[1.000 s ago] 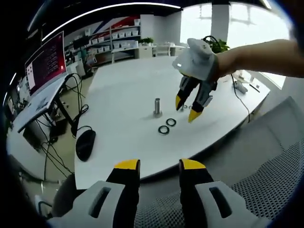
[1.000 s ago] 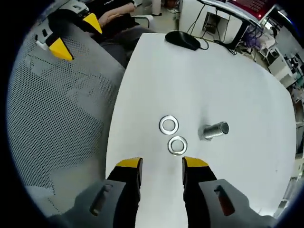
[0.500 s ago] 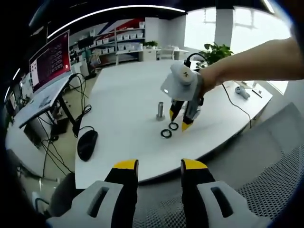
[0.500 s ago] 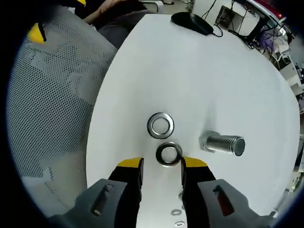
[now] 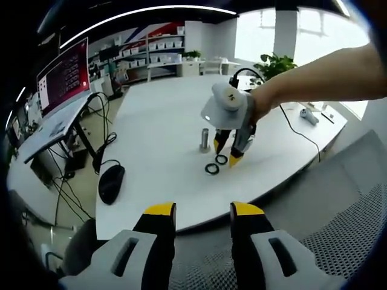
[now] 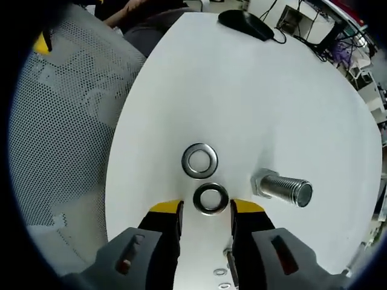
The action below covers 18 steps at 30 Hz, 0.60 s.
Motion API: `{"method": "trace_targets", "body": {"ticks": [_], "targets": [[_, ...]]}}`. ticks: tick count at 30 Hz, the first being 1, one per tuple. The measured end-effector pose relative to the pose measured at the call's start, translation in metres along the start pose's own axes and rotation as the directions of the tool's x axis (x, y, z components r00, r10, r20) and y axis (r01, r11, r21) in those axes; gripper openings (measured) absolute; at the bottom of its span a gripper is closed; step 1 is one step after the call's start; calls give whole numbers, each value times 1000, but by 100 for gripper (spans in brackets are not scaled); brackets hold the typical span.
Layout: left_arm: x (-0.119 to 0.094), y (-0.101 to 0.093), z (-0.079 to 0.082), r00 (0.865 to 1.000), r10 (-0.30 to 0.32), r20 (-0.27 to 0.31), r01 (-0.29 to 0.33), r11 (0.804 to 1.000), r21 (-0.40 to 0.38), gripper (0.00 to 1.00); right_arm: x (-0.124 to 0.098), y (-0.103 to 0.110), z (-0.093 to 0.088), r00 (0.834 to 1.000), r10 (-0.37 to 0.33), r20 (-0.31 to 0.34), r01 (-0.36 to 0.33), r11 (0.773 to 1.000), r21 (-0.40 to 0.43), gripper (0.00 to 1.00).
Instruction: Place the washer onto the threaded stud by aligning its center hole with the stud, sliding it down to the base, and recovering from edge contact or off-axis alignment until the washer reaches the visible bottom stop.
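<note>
Two steel washers lie flat on the white table (image 6: 242, 90). The nearer washer (image 6: 211, 199) sits just ahead of my right gripper (image 6: 205, 211), between its yellow fingertips; the jaws are open and not touching it. The second washer (image 6: 201, 161) lies just beyond. The threaded stud (image 6: 284, 187) stands on its hex base to the right of the washers. In the left gripper view, the right gripper (image 5: 229, 153) hangs over the washers (image 5: 216, 164) beside the stud (image 5: 205, 139). My left gripper (image 5: 201, 212) is open and empty, held off the table's near edge.
A black mouse (image 5: 109, 183) lies at the table's left edge, with cables and a monitor (image 5: 60, 75) beyond. A grey mesh chair (image 6: 66, 133) stands beside the table. A few small washers (image 6: 221, 273) lie under my right gripper. A person's arm (image 5: 320, 75) reaches in from the right.
My right gripper has come down toward the table and closed in on the nearer washer, which now sits between its fingertips. The left gripper has stayed where it was.
</note>
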<state>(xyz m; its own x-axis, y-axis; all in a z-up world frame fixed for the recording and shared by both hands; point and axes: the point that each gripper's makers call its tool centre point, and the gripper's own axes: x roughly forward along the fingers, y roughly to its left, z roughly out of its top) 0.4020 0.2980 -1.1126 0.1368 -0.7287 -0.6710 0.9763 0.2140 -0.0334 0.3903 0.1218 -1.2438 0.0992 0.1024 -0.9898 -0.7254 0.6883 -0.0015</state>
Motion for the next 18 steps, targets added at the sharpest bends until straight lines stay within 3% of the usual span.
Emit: {"method": "trace_targets", "body": {"ticks": [18], "targets": [[0, 1, 1, 1000, 1, -2, -1, 1000, -4, 34, 0, 4, -4, 1000, 1, -5, -1, 1000, 9, 31]]}}
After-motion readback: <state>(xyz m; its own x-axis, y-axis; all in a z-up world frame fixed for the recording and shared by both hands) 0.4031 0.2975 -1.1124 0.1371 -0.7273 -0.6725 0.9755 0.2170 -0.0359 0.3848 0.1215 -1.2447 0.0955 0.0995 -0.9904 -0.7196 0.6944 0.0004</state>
